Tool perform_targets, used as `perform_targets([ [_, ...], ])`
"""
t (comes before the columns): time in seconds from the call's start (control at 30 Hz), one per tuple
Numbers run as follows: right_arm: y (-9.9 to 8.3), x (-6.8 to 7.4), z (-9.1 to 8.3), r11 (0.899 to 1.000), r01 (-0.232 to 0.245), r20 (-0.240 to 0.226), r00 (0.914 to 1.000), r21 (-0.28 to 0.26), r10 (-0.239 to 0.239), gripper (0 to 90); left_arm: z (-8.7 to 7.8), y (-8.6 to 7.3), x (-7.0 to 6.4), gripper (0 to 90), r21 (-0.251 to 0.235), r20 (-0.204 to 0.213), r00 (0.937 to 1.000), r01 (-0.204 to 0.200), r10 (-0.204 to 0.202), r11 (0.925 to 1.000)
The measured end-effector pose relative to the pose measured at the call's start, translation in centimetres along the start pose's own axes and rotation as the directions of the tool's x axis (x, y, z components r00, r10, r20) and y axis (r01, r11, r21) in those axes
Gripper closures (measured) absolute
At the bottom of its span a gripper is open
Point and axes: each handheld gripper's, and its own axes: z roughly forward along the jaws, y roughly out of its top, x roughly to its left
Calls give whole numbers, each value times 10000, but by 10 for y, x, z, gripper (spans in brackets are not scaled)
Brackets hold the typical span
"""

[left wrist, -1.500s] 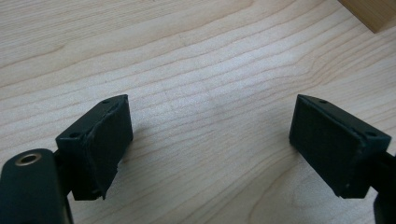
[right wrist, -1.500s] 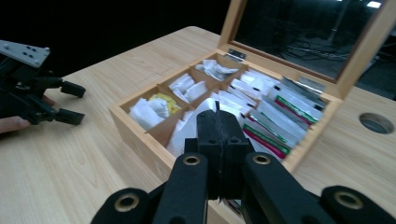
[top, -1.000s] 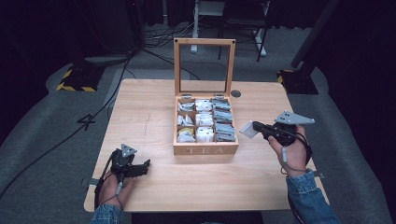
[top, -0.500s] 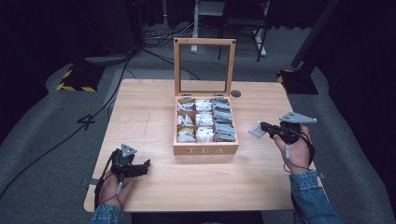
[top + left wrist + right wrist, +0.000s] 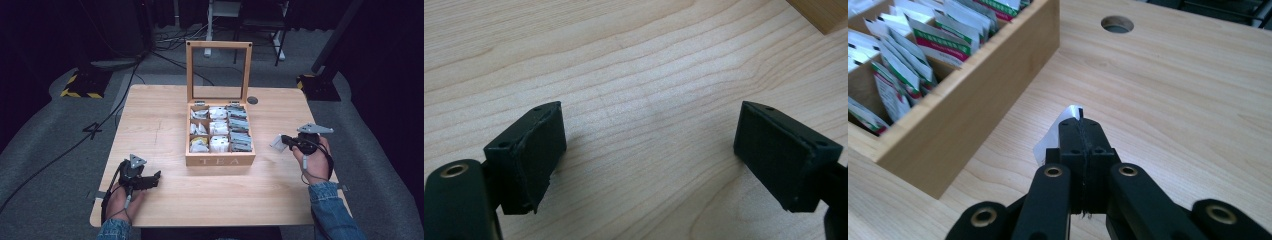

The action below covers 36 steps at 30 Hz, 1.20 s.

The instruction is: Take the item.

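A wooden tea box (image 5: 220, 160) stands mid-table with its glass lid (image 5: 218, 71) upright, its compartments packed with tea bags (image 5: 239, 131). My right gripper (image 5: 285, 142) hovers to the right of the box, shut on a white tea bag (image 5: 277, 143). In the right gripper view the jaws are pressed together at the gripper (image 5: 1081, 125), and the tea bag (image 5: 1055, 135) sticks out to their left beside the box wall (image 5: 973, 95). My left gripper (image 5: 152, 178) rests low near the table's front left, open, its pads (image 5: 541, 150) wide apart over bare wood.
A round cable hole (image 5: 252, 100) sits in the table (image 5: 160, 115) behind the box on the right. A corner of the box (image 5: 819, 12) shows at the top right of the left gripper view. Cables and stands crowd the dark floor beyond the table.
My right gripper has carried the tea bag to the right, away from the box, and a little nearer the front. The left gripper has stayed put.
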Motion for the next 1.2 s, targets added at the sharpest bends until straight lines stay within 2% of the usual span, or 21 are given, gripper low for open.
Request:
perform_targets([
  [0.53,-12,-8,14,9974,-314,14,9995,653,314,888,0,0,0,137,-1,-5,10000,0,0,10000],
  [0.57,-13,-9,14,9978,-322,95,9995,583,317,836,0,0,0,137,0,2,10000,2,-2,10000],
  [0.6,-13,-9,14,9978,-322,95,9995,583,317,836,0,0,0,137,0,2,10000,2,-2,10000],
  [0.63,-13,-10,14,9982,-269,178,9995,543,259,789,0,0,0,137,-1,2,10000,5,-5,10000],
  [0.67,-13,-11,15,9990,-203,341,9992,392,190,729,0,0,0,137,2,1,10000,3,-3,10000],
  [0.73,-13,-13,14,9997,-190,451,9988,138,184,669,0,0,0,137,-2,1,10000,4,-4,10000],
  [0.87,-11,-14,10,9994,-232,478,9986,-268,245,612,0,0,0,137,0,1,10000,4,-4,10000],
  [1.0,-9,-11,6,9977,-310,156,9994,-608,320,541,0,0,0,137,6,-6,10000,1,-1,10000],
  [1.03,-8,-9,3,9966,-249,-104,9997,-791,241,506,0,0,0,137,-3,1,10000,4,-4,10000],
  [1.07,-8,-9,3,9966,-249,-104,9997,-791,241,506,0,0,0,137,-3,1,10000,4,-4,10000],
  [1.1,-7,-5,0,9956,-127,-343,9994,-923,96,489,0,0,0,137,-2,-6,10000,-2,2,10000],
  [1.2,-6,-2,-3,9943,-13,-575,9983,-1064,-48,470,0,0,0,137,0,-6,10000,-3,3,10000],
])
